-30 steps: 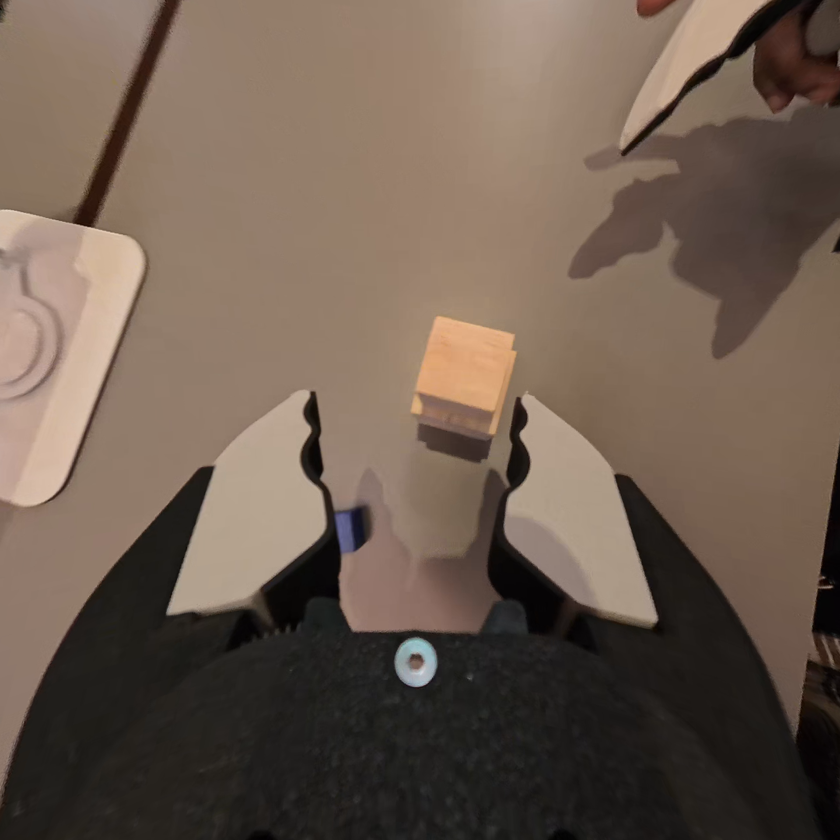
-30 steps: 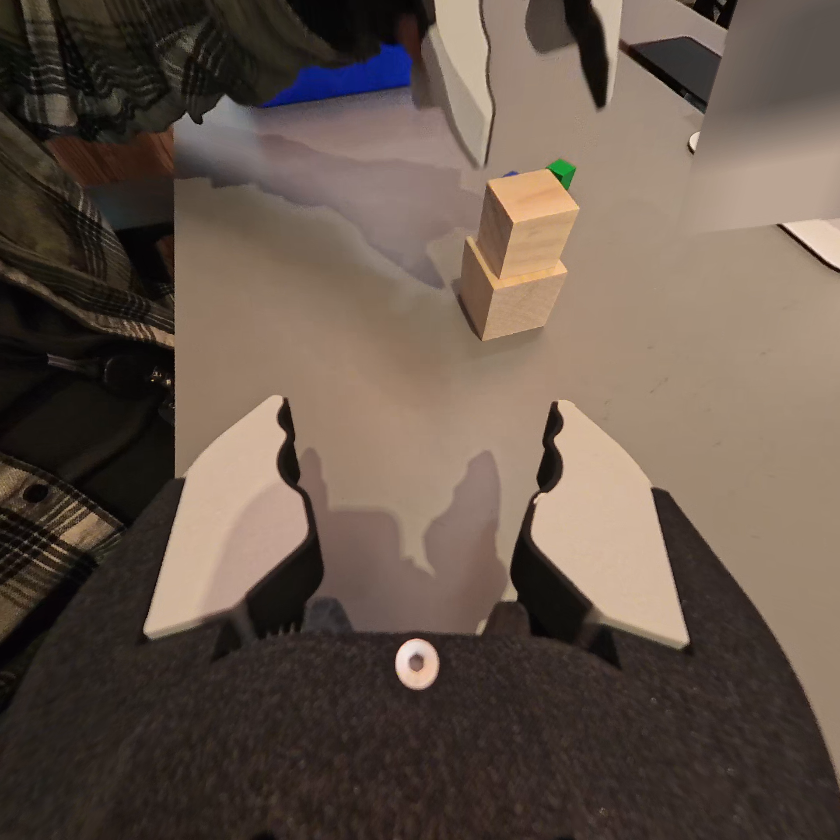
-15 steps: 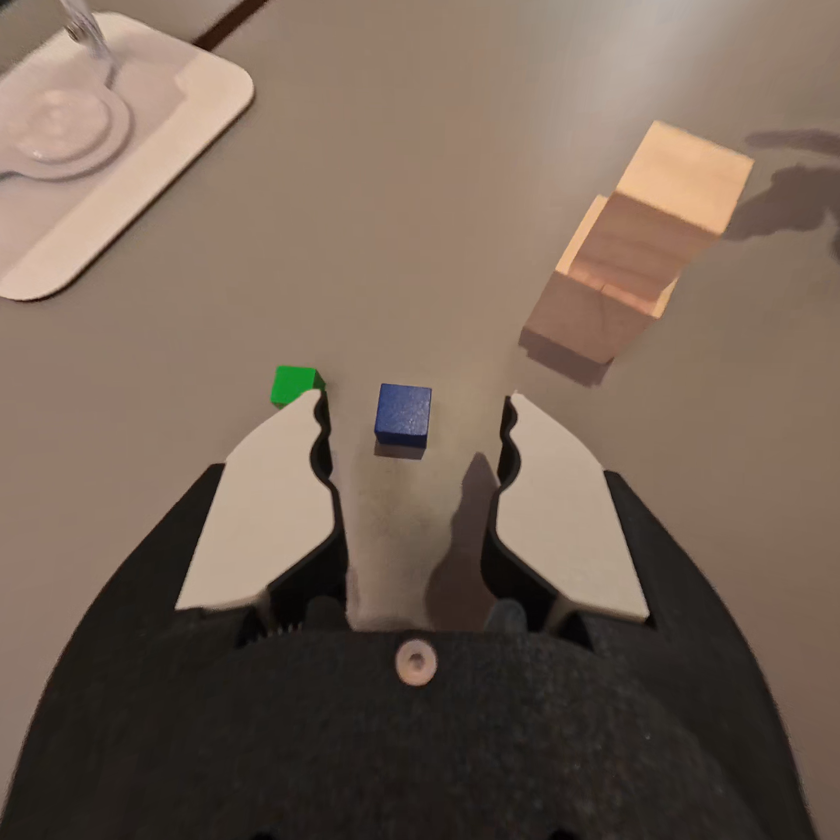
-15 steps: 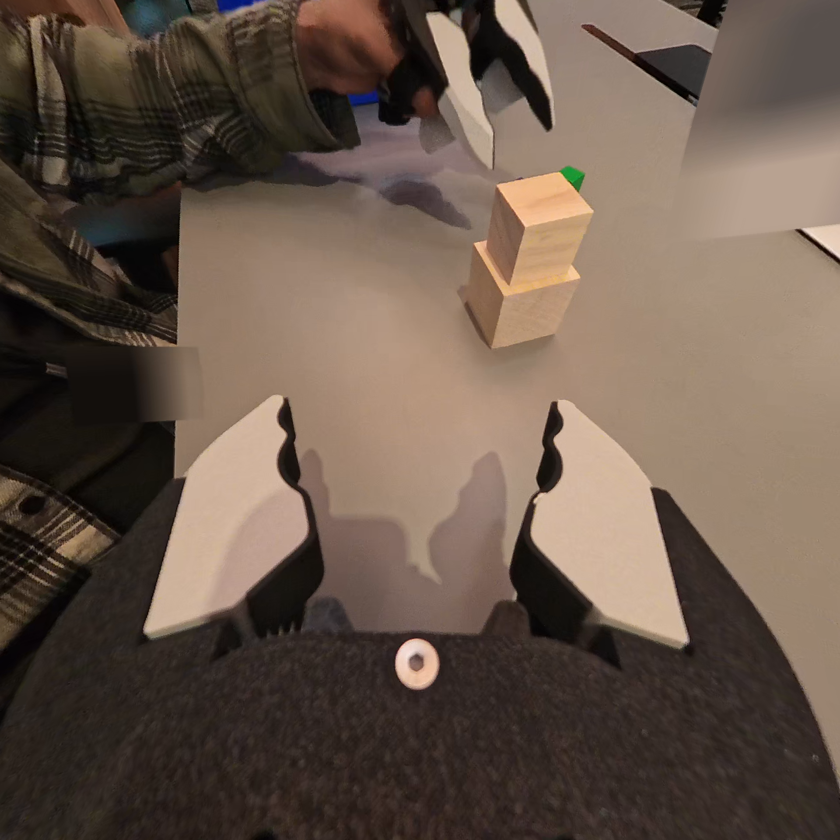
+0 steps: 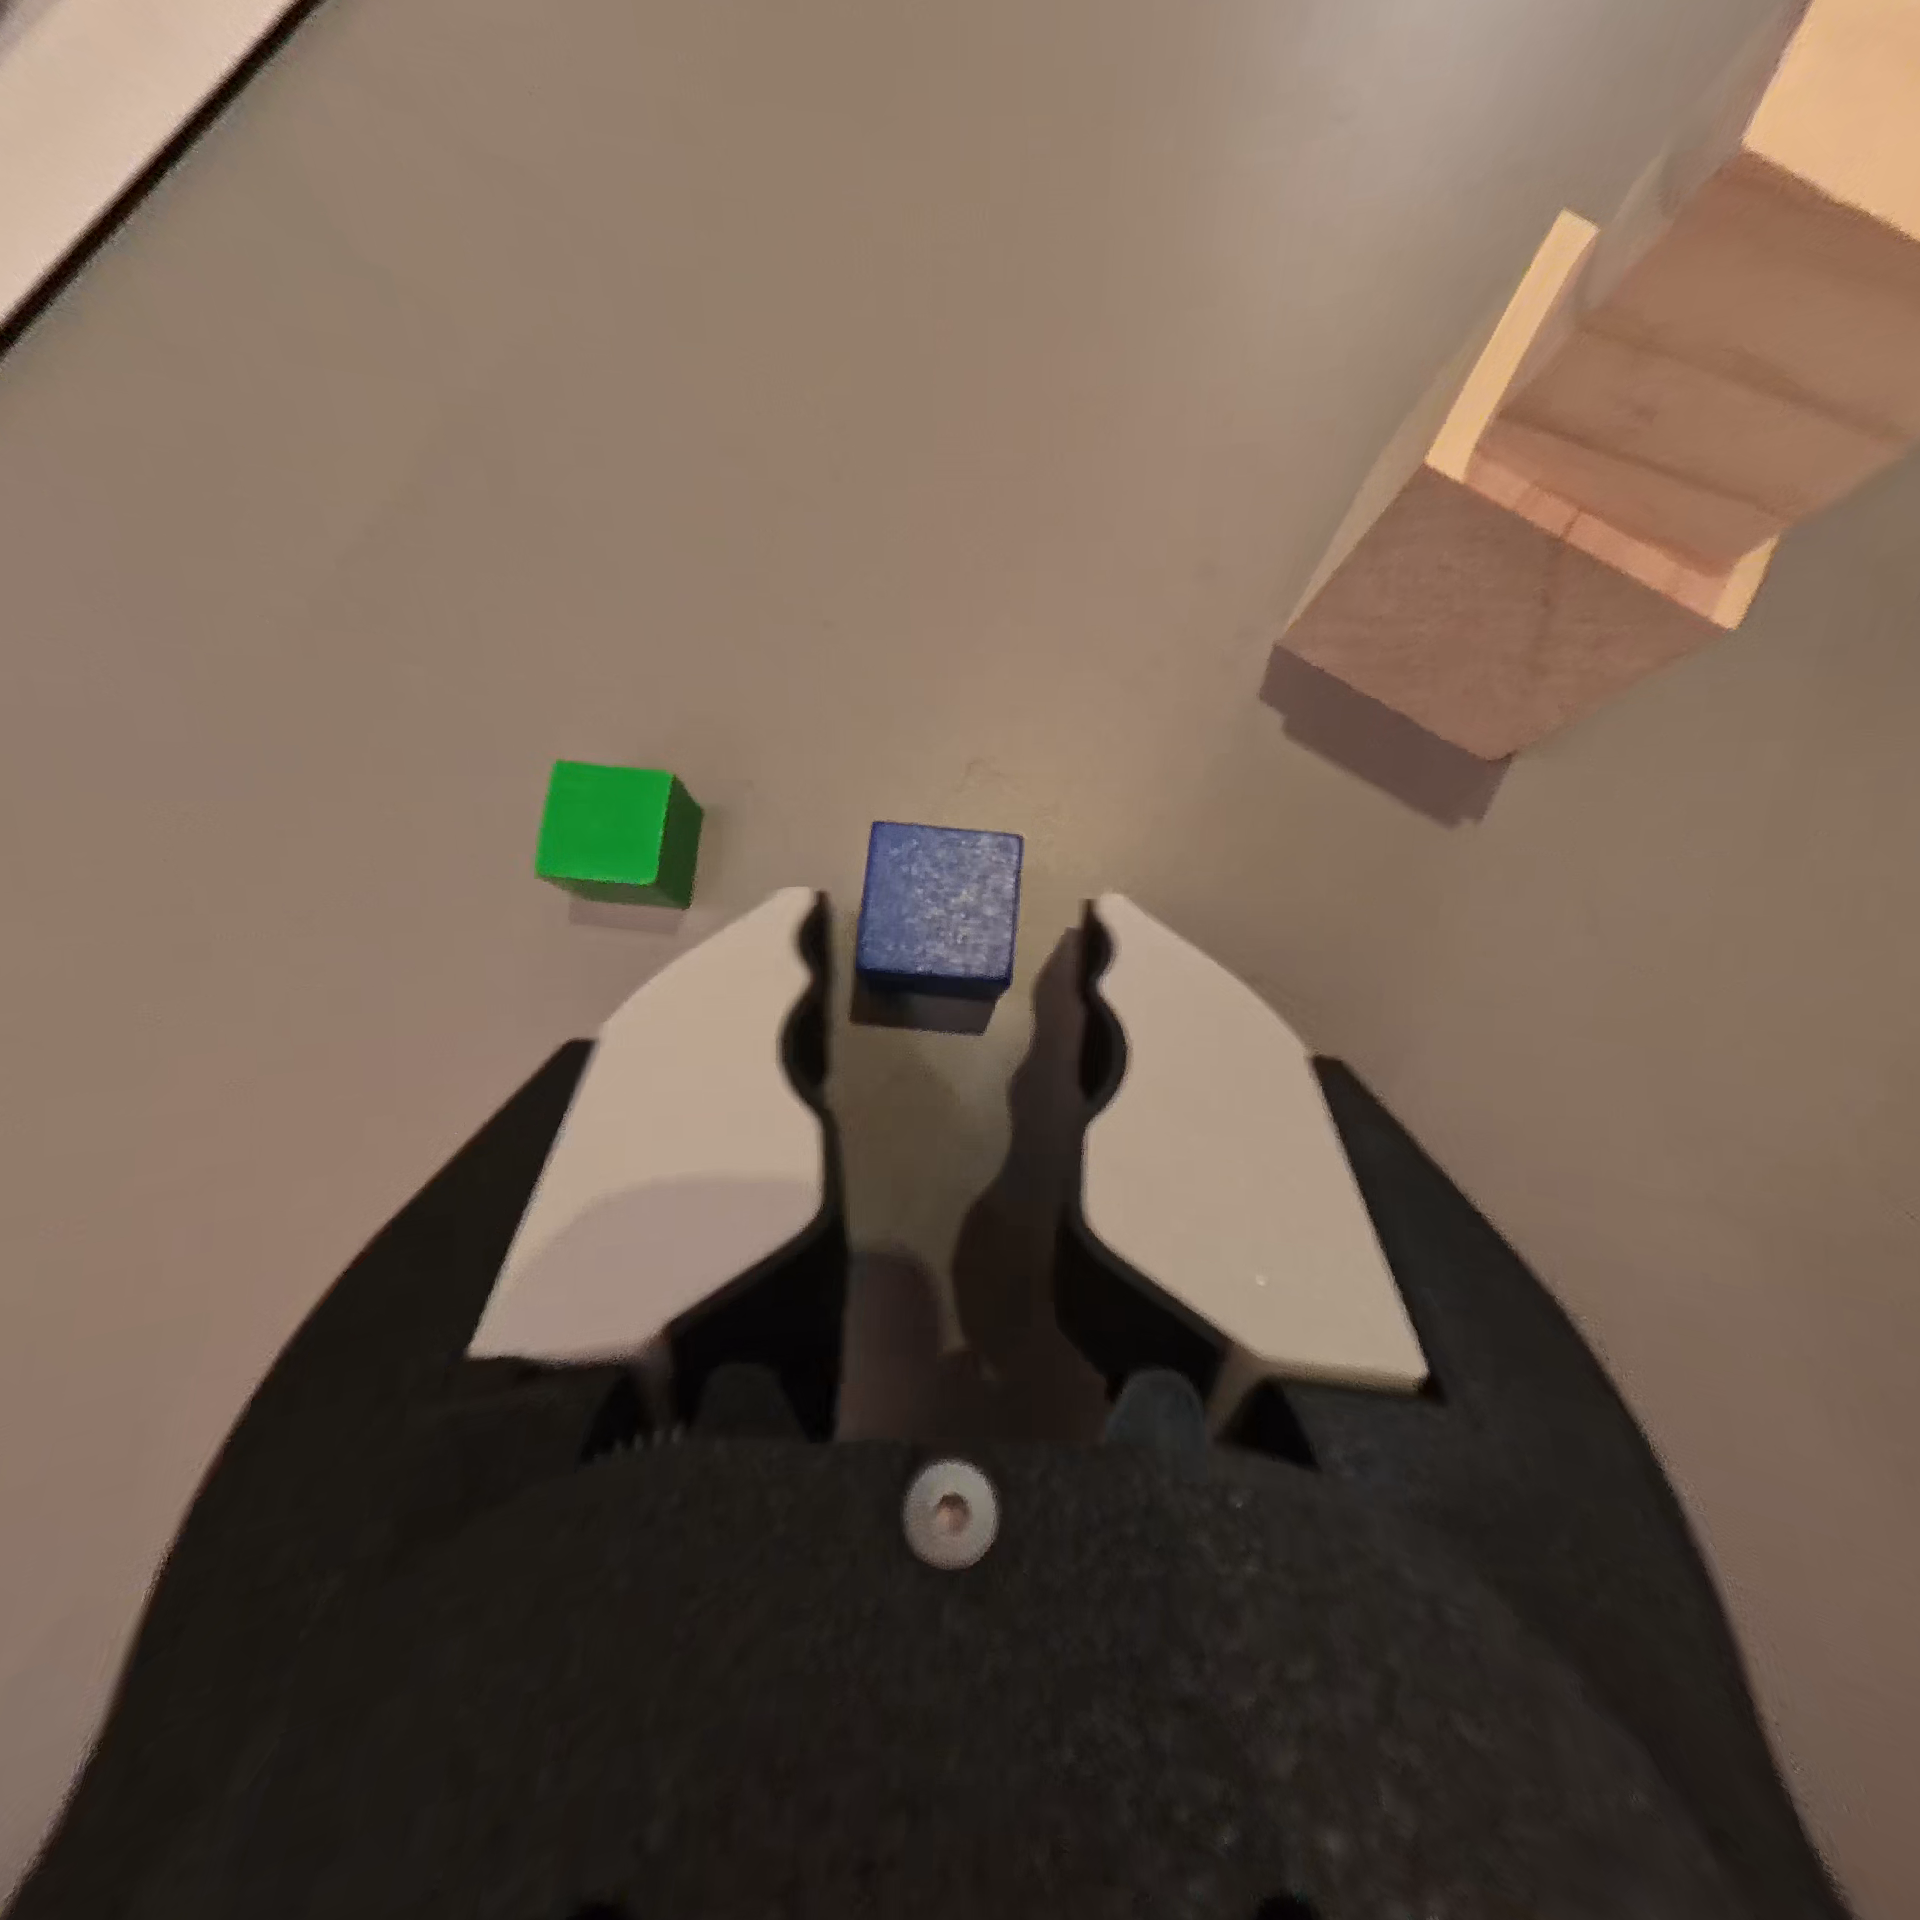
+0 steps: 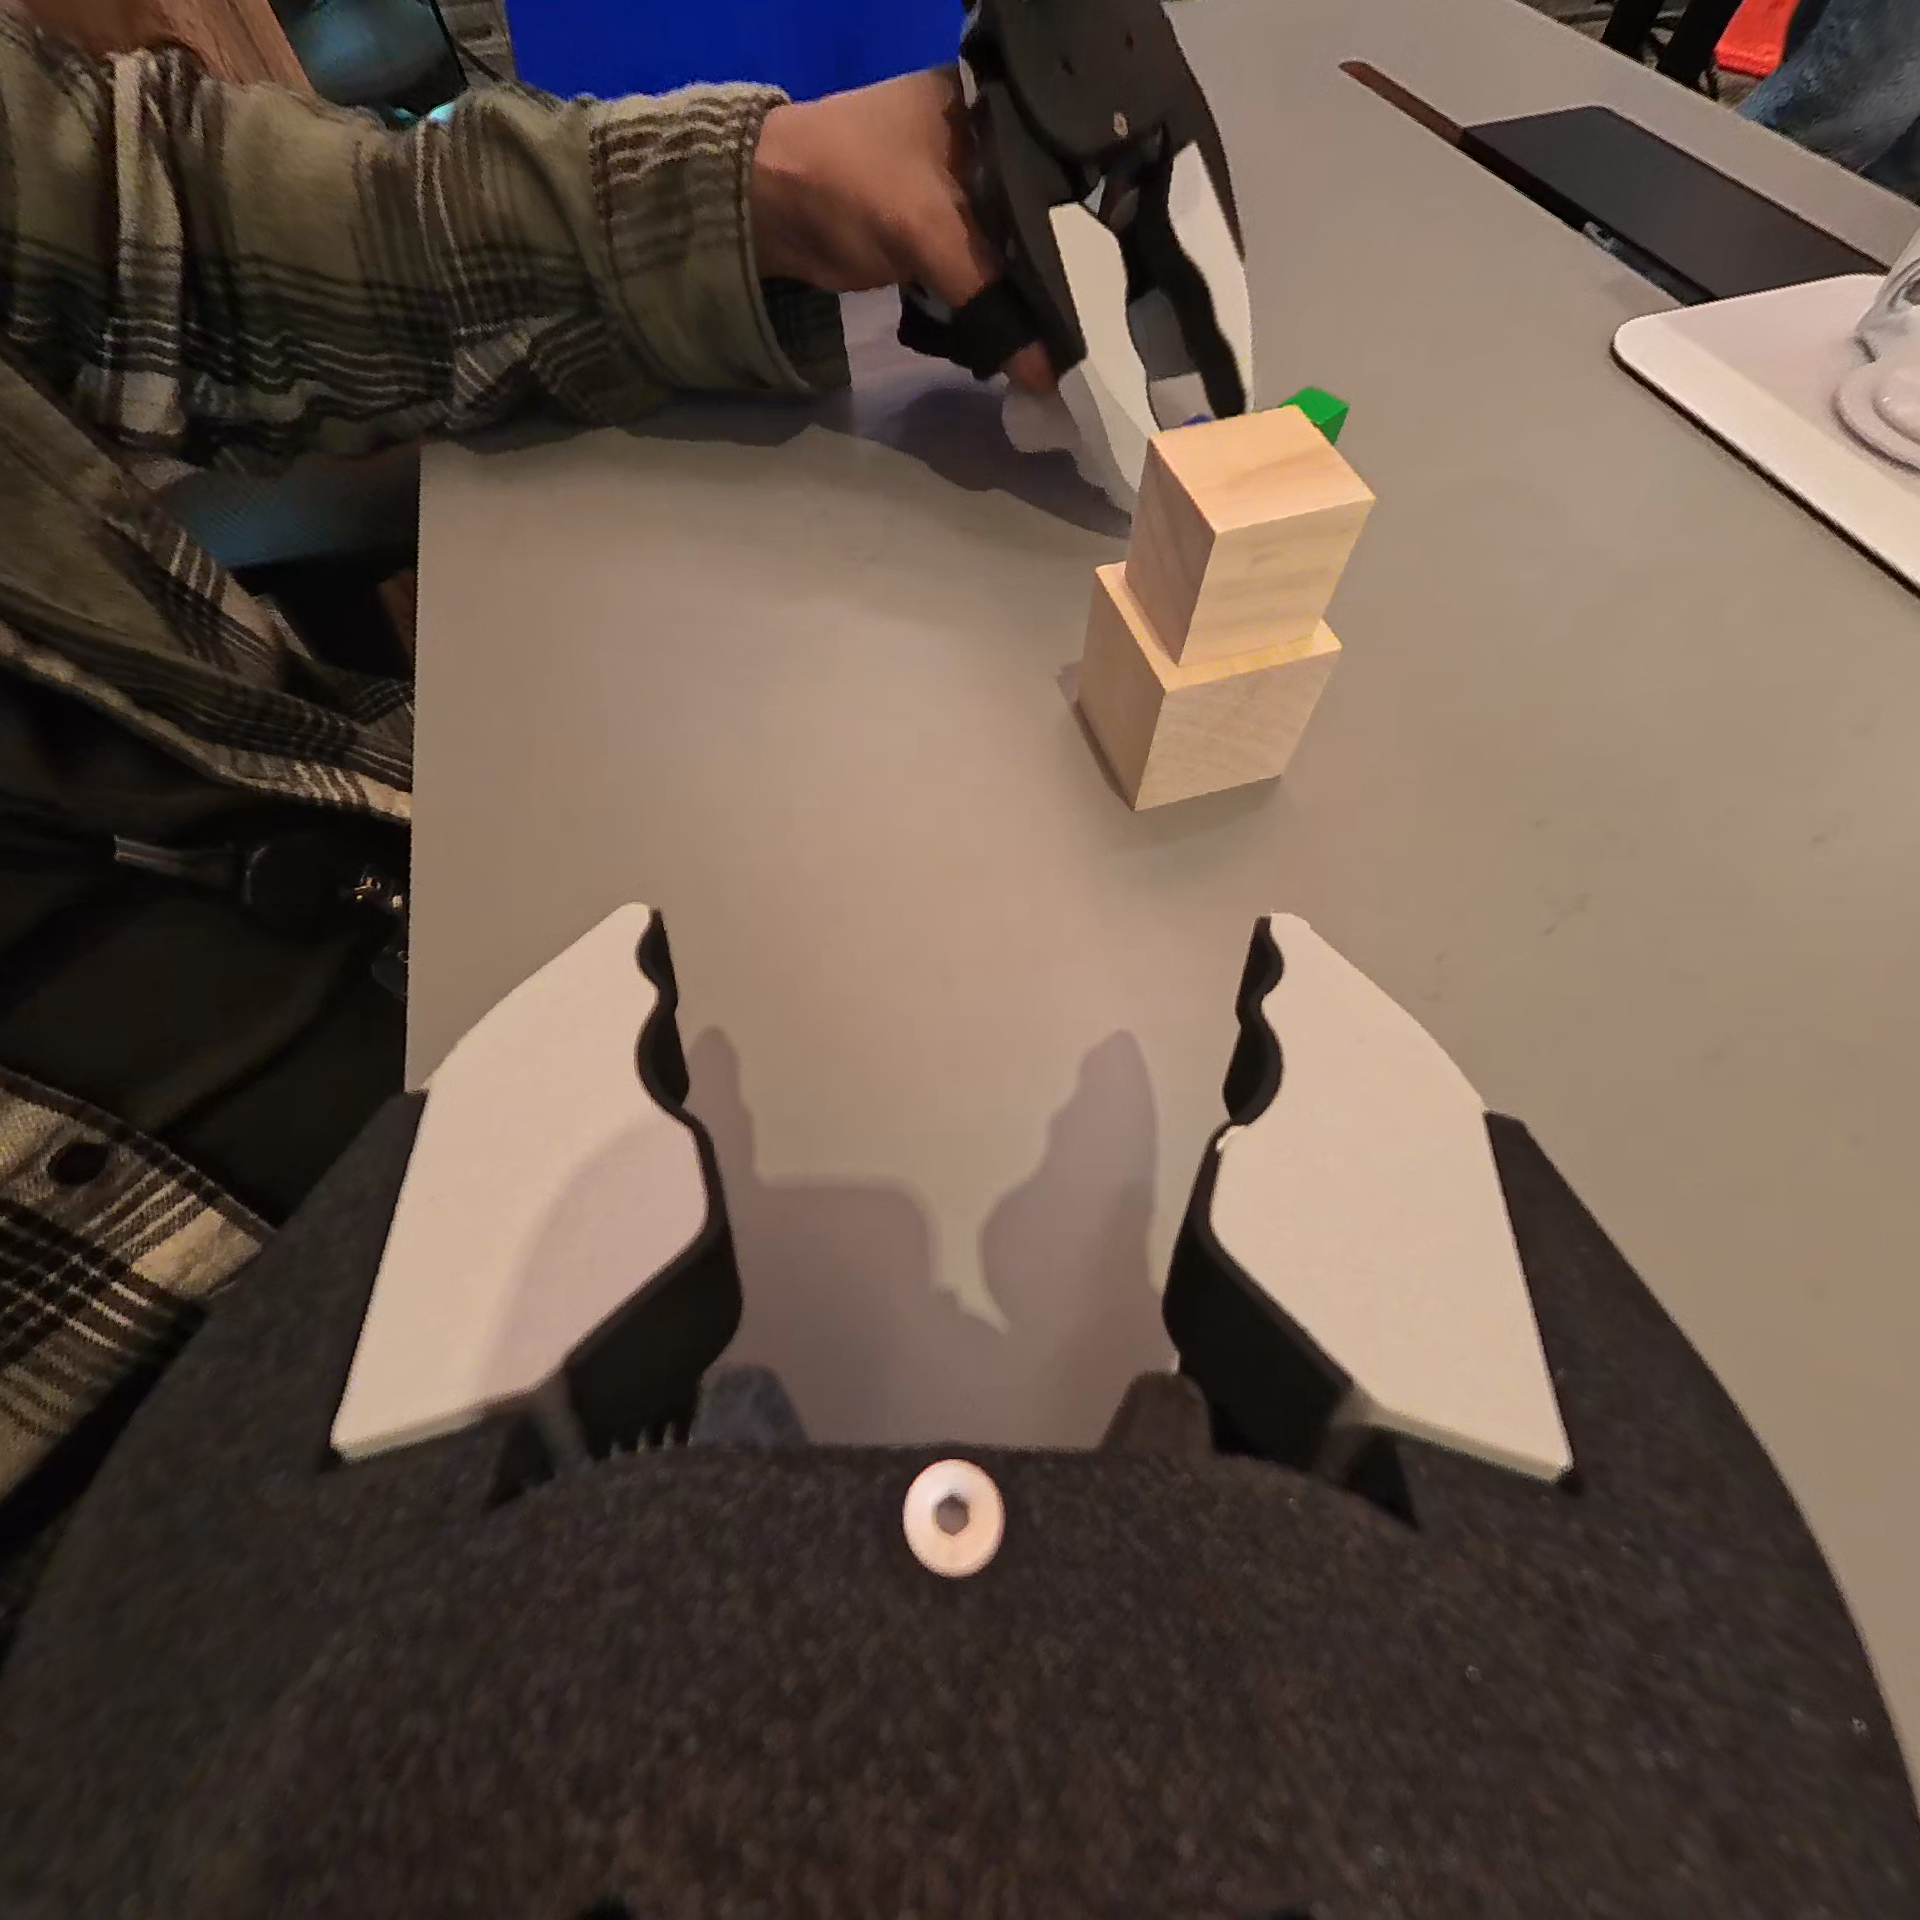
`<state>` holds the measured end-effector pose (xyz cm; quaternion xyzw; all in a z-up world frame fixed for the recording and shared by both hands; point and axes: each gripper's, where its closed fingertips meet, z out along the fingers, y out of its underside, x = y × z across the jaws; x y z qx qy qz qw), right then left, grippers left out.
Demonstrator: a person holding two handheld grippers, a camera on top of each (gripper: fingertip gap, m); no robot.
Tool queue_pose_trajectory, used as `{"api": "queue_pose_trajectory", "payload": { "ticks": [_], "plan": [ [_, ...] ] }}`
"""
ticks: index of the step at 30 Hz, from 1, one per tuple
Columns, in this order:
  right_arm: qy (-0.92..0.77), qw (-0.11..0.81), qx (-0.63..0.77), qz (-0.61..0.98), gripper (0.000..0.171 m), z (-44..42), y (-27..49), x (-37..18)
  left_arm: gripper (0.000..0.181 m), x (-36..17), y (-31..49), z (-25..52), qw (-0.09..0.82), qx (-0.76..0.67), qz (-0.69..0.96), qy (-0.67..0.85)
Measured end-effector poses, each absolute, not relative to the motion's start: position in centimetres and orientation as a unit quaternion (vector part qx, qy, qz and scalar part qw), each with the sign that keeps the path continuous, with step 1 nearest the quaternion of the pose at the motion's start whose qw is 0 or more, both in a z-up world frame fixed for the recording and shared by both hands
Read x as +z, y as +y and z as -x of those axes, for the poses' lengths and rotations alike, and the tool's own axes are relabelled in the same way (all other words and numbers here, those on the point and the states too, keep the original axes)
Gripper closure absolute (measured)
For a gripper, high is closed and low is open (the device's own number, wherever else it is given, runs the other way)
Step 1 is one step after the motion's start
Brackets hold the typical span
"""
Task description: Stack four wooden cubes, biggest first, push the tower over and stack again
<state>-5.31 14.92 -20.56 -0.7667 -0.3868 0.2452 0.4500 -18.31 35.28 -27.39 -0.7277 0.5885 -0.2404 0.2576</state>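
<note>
Two plain wooden cubes stand stacked on the grey table: the big cube below, the smaller cube on top, slightly turned. The stack shows at the upper right of the left wrist view. A small blue cube lies just ahead of my open left gripper, between the fingertips but not gripped. A smaller green cube lies to its left, also seen behind the stack. My right gripper is open and empty, well short of the stack. The left gripper shows beyond the stack.
A white tray with a clear glass item lies at the right. A dark flat device lies at the far right. A person's plaid sleeve reaches over the table's left edge. Left tips to right tips: about 25 cm. My left gripper is the nearer one to the stack: about 4 cm, against 30 cm. It turns up in the left wrist view as well.
The left gripper has moved from above the stack down and forward to the blue cube, which now sits between its fingertips, and its jaws have narrowed. The right gripper has stayed almost still.
</note>
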Motion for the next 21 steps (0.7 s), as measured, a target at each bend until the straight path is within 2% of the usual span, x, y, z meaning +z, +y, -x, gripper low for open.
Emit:
{"api": "queue_pose_trajectory", "payload": {
  "ticks": [1,5,14,21],
  "plan": [
    [-0.387,0.451,0.246,0.766,0.069,5.3,14.9,-20.5,0.153,-27.5,35.0,18.3,0.250,-0.242,0.724,0.596],
    [-0.385,0.460,0.245,0.762,0.071,5.4,15.0,-20.0,0.154,-26.3,34.9,18.1,0.253,-0.244,0.720,0.598],
    [-0.380,0.474,0.252,0.754,0.075,5.3,14.5,-19.7,0.154,-16.1,29.9,13.5,0.264,-0.295,0.638,0.660],
    [-0.378,0.472,0.253,0.755,0.075,4.9,14.1,-19.9,0.153,-16.8,26.8,10.7,0.230,-0.284,0.610,0.703]
  ]
}}
